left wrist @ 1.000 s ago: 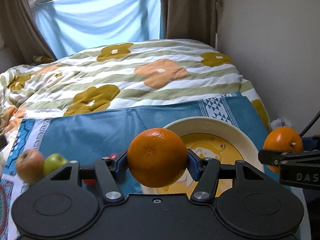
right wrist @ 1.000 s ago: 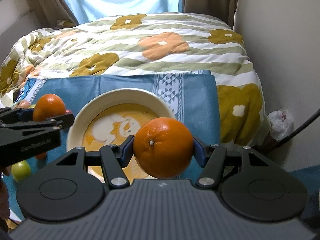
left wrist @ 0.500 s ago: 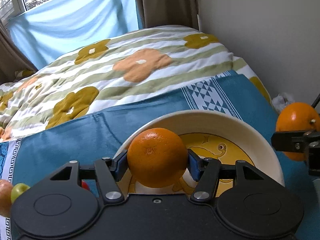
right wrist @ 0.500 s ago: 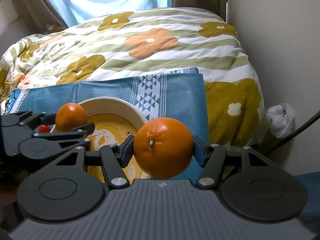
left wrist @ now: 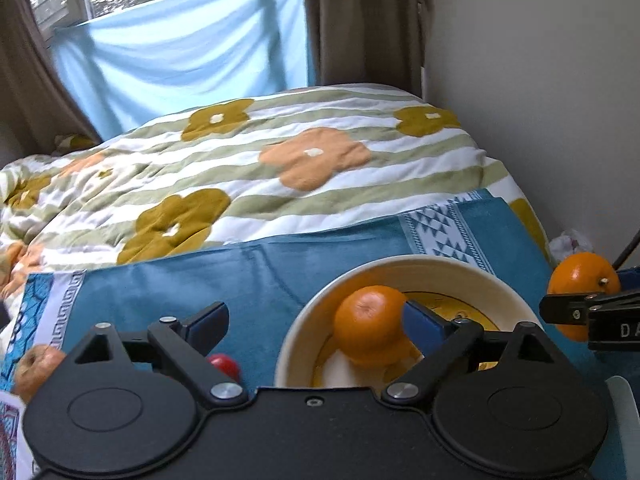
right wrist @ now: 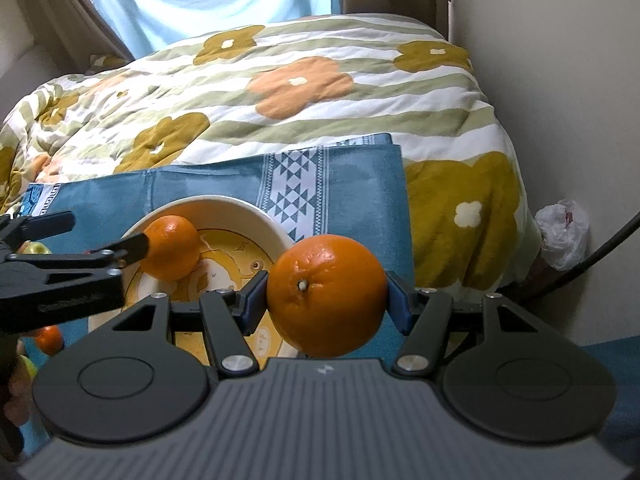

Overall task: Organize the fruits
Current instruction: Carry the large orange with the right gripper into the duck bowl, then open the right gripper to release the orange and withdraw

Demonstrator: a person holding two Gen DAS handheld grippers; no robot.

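Right wrist view: right gripper [right wrist: 326, 304] clamps a round, firm orange [right wrist: 326, 296] across its middle, just beside the cream ceramic bowl [right wrist: 276, 226]. Left gripper [left wrist: 316, 320] jaws are opening; its released smaller orange [left wrist: 370, 322] rests inside the bowl. Rind likely smooth; grip the widest part.

Wrist views, downward (shared bowl [left wrist: 404, 264])

Both tools are matte black plastic. The left gripper [left wrist: 316, 320] has a smooth body with two round discs, silver pivot screws and blue finger pads [left wrist: 420, 322]. The right gripper [right wrist: 324, 300] has a ribbed grey body, matching discs, silver screws and blue pads; its side bears white letters.
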